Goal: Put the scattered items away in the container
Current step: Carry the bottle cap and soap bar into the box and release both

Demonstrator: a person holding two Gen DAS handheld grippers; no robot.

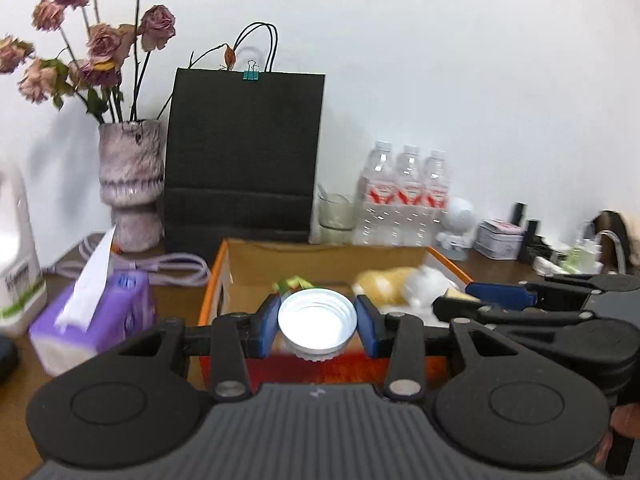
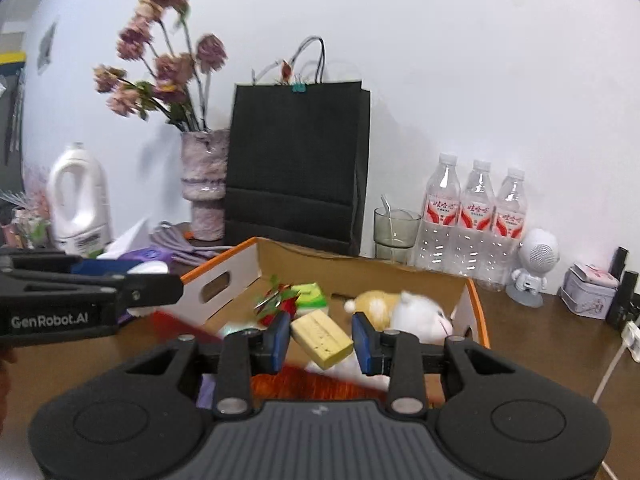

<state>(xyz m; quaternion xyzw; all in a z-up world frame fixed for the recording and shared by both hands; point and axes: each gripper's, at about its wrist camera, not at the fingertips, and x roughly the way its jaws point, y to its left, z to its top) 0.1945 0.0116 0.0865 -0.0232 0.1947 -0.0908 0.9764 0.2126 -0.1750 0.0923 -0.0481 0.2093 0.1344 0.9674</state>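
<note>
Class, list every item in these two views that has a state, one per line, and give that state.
Left claw: shut on white lid, its hollow side facing the camera.
Right claw: shut on yellow block, held tilted.
Cardboard box: open-topped, already holding items.
Plush toy: lying inside the box.
Black paper bag: upright, top clipped.
Water bottles: upright, capped.

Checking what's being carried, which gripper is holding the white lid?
The left gripper holds the white lid, open side facing the camera. The right gripper holds a yellow block instead.
</note>
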